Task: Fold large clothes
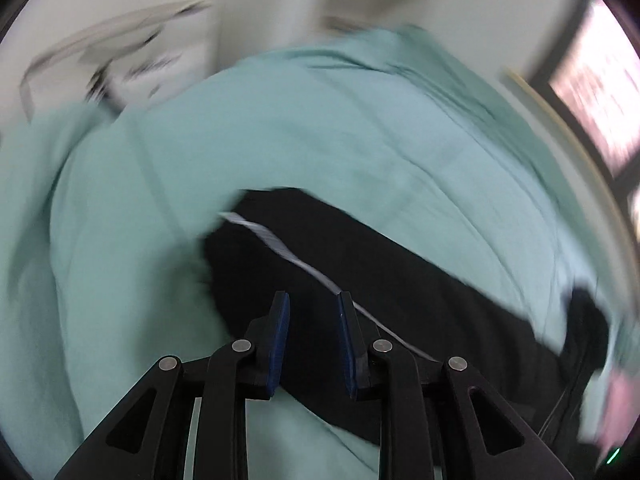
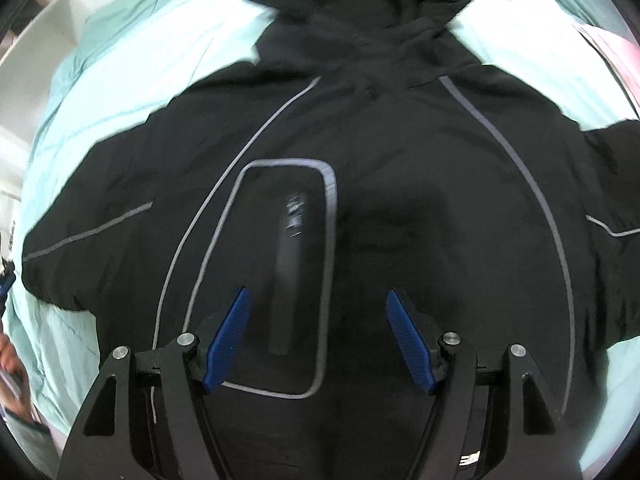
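A black hooded jacket (image 2: pixel 384 184) with grey piping lies spread flat on a mint green bedsheet (image 2: pixel 132 64), hood at the top and sleeves out to both sides. My right gripper (image 2: pixel 318 294) is open and empty, hovering over the jacket's chest pocket panel (image 2: pixel 280 280). In the left wrist view a black sleeve (image 1: pixel 344 264) with a white stripe lies across the sheet (image 1: pixel 280 128). My left gripper (image 1: pixel 312 300) is open and empty just above that sleeve. The left view is motion-blurred.
White walls and a shelf-like shape (image 1: pixel 120 40) stand beyond the bed. A bright window (image 1: pixel 600 92) is at the right. A pink cloth (image 2: pixel 608 44) lies at the bed's right edge. A person's hand (image 2: pixel 12 356) shows at the left.
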A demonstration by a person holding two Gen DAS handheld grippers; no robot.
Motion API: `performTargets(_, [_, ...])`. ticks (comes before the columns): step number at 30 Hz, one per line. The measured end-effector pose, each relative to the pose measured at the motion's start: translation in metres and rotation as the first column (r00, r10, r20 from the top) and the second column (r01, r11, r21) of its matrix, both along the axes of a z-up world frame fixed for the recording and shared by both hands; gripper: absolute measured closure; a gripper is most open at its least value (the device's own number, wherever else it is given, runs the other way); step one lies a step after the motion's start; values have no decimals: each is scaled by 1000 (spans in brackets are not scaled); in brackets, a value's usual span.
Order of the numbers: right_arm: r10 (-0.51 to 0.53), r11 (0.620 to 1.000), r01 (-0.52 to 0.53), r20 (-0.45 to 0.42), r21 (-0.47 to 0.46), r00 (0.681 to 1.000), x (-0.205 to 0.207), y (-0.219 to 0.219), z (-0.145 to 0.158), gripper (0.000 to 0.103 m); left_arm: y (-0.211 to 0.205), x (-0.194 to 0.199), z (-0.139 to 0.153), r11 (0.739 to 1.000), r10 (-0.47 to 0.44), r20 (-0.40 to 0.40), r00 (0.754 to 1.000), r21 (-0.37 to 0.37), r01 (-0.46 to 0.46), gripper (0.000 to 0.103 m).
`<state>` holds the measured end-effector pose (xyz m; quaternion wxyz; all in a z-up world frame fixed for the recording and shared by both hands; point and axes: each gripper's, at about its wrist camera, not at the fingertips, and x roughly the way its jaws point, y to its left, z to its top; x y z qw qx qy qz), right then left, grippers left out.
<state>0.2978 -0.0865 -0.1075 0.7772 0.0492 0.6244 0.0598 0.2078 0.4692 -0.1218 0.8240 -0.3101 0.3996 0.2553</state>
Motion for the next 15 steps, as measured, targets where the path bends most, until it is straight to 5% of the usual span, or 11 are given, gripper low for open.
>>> performTargets(4, [77, 997, -77, -8, -1, 997, -1, 33, -3, 29, 32, -18, -11, 994, 100, 68, 993, -59, -96, 78])
performTargets(8, [161, 987, -161, 20, -21, 987, 1, 60, 5, 29, 38, -21, -18, 990, 135, 39, 990, -34, -133, 49])
performTargets(15, [148, 989, -149, 25, 20, 989, 2, 56, 10, 29, 53, 1, -51, 985, 158, -73, 985, -63, -163, 48])
